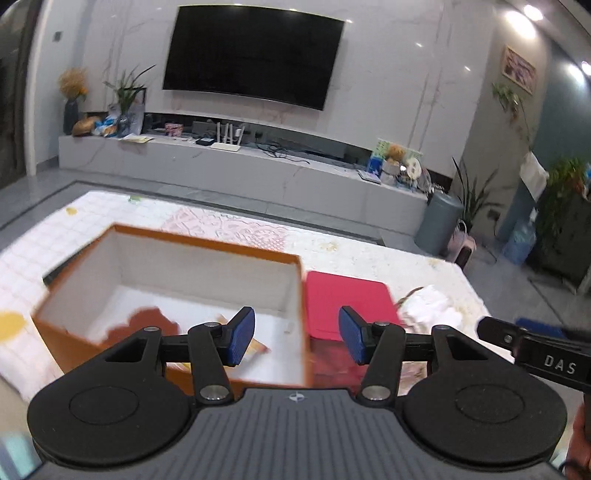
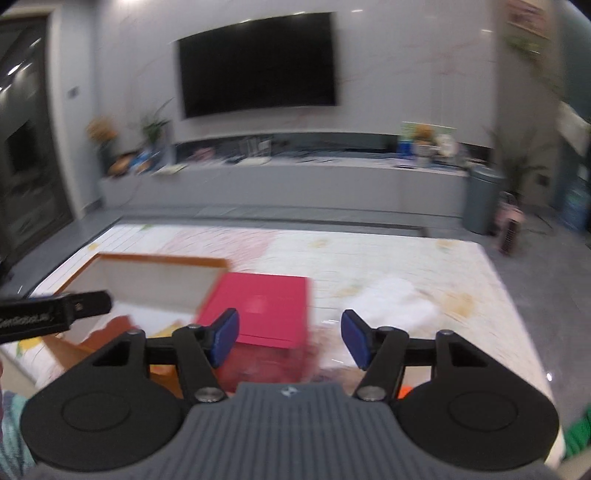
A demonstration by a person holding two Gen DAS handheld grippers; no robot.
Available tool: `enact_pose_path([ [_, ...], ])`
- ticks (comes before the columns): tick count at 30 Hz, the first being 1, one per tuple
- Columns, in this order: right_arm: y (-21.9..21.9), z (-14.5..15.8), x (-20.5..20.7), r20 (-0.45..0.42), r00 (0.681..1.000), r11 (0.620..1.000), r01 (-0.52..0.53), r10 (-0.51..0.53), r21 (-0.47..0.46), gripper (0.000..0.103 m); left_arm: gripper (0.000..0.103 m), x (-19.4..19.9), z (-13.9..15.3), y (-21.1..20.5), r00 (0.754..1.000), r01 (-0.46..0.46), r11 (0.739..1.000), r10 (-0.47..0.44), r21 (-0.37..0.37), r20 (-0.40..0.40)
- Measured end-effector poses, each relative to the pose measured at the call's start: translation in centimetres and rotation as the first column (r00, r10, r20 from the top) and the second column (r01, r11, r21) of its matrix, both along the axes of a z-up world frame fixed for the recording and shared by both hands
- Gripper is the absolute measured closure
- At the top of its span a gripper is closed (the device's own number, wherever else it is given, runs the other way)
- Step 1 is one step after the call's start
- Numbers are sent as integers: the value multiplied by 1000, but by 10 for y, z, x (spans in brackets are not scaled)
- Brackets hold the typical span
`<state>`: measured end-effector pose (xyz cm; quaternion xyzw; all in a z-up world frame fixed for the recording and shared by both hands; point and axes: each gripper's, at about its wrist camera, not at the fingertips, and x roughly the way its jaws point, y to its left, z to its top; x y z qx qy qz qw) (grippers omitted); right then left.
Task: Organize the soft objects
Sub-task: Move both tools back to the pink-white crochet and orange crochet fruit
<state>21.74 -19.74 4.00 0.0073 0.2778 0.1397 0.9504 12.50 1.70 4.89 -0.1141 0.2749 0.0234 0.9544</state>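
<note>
Left claw spread, empty, above orange box. Right claw spread, empty; red lid ahead, white cloth right.

The room is lit from above by small round lights on the ceiling, far ahead and to the right of the tool. They make white shiny spots on the wall and faint streaks on the dark TV. The left view is mostly sharp far away, but the box just ahead of the tool is smeared. The right view is blurry all over, most at the sides. Straight lines bend near the edges, and the corners go dark.
</note>
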Motion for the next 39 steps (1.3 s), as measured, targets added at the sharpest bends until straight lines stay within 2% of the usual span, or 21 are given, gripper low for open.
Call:
enact_pose_path([
  [4, -36, -13, -9, 11, 994, 995, 104, -104, 3, 40, 44, -1, -20, -31, 999, 20, 998, -22, -60, -33],
  [8, -60, -36, -7, -42, 985, 986, 167, -167, 0, 40, 44, 13, -45, -57, 992, 76, 996, -81, -53, -100],
  [13, -74, -65, -5, -110, 972, 978, 207, -206, -4, 40, 44, 29, -78, -86, 976, 128, 992, -124, 7, -180],
  [18, -79, -89, 6, -193, 958, 977, 212, -212, -21, 40, 42, 39, -109, -112, 948, 203, 977, -180, 65, -262],
  [24, -83, -110, 28, -290, 938, 981, 194, -191, -20, 40, 31, 47, -125, -130, 919, 257, 962, -212, 96, -333],
  [29, -77, -122, 49, -334, 921, 980, 194, -199, -49, 40, 24, 57, -135, -140, 901, 278, 953, -217, 116, -376],
  [39, -81, -142, 76, -416, 888, 979, 203, -197, -31, 42, 18, 71, -147, -148, 890, 291, 947, -214, 139, -403],
])
